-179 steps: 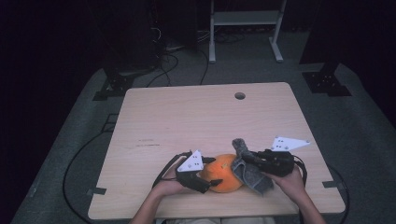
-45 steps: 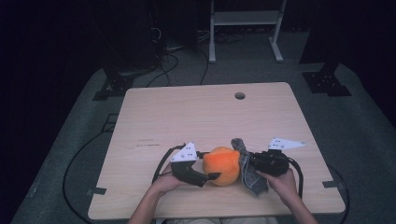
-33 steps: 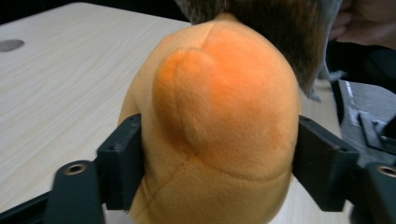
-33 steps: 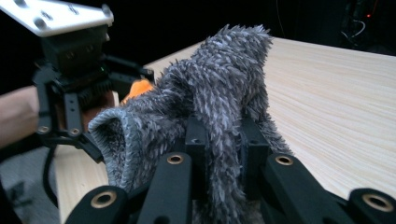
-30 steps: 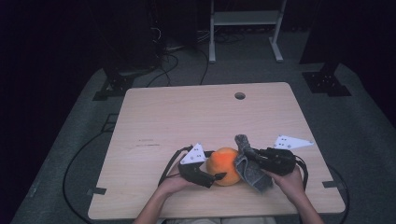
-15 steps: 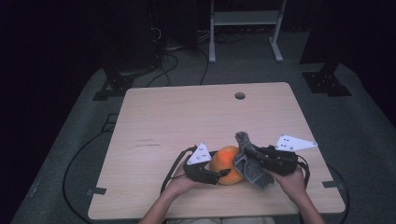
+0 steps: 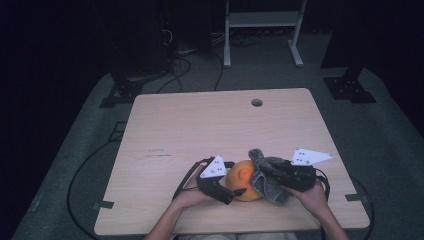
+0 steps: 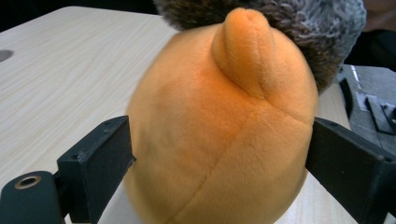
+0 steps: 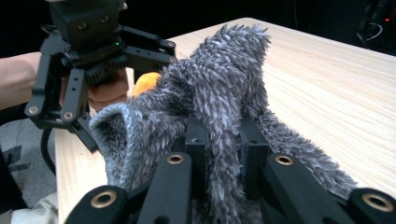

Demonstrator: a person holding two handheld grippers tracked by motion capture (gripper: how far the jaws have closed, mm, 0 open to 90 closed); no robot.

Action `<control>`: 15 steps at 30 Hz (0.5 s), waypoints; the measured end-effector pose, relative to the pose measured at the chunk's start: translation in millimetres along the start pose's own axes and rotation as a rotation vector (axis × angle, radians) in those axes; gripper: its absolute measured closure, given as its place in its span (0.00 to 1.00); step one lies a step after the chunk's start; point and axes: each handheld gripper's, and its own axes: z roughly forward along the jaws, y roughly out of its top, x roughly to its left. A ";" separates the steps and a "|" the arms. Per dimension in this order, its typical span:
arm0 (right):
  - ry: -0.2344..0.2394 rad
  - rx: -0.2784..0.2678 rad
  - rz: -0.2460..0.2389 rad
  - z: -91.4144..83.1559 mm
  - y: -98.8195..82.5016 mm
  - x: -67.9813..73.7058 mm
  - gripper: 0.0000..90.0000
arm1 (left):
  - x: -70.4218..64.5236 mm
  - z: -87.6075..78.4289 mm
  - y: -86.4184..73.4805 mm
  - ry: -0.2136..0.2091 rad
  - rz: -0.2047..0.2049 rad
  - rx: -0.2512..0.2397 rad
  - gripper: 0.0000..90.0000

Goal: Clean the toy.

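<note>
An orange plush toy (image 7: 243, 177) lies near the table's front edge, with a grey fuzzy cover (image 7: 267, 184) wrapped over its right side. My left gripper (image 7: 238, 181) reaches in from the left. In the left gripper view its black jaws touch both flanks of the orange plush (image 8: 219, 140); they have just been opening, and the plush stays between them. My right gripper (image 7: 270, 175) is shut on the grey fuzzy cover (image 9: 224, 93), with a fold pinched between its fingers (image 9: 196, 140). A bit of orange plush (image 9: 147, 80) peeks from under the cover.
The light wood table (image 7: 210, 125) has a round cable hole (image 7: 256, 102) near its far edge. Black cables trail from both grippers over the front of the table. A white metal stand (image 7: 260, 30) and dark equipment stand on the floor beyond.
The left gripper has edged slightly right, closer against the plush. The right gripper keeps its hold on the grey cover and has barely moved.
</note>
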 end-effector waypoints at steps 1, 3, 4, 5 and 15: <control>0.000 0.000 0.000 0.0 0.0 0.0 0.86 | 0.0 0.0 0.0 0.000 0.000 0.000 0.14; -0.010 0.008 -0.002 1.6 1.3 0.8 0.85 | -0.7 -0.1 -2.2 -0.020 -0.004 -0.011 0.23; -0.009 0.010 -0.002 2.0 2.0 0.4 0.85 | -0.3 -0.5 -2.7 -0.017 -0.015 -0.013 0.26; -0.013 0.014 -0.005 1.9 3.2 0.5 0.85 | -0.4 -0.4 -3.3 -0.011 -0.017 -0.016 0.29; 0.041 0.020 -0.111 14.9 25.9 32.2 0.86 | 0.8 -3.6 -9.0 -0.031 -0.031 -0.019 0.34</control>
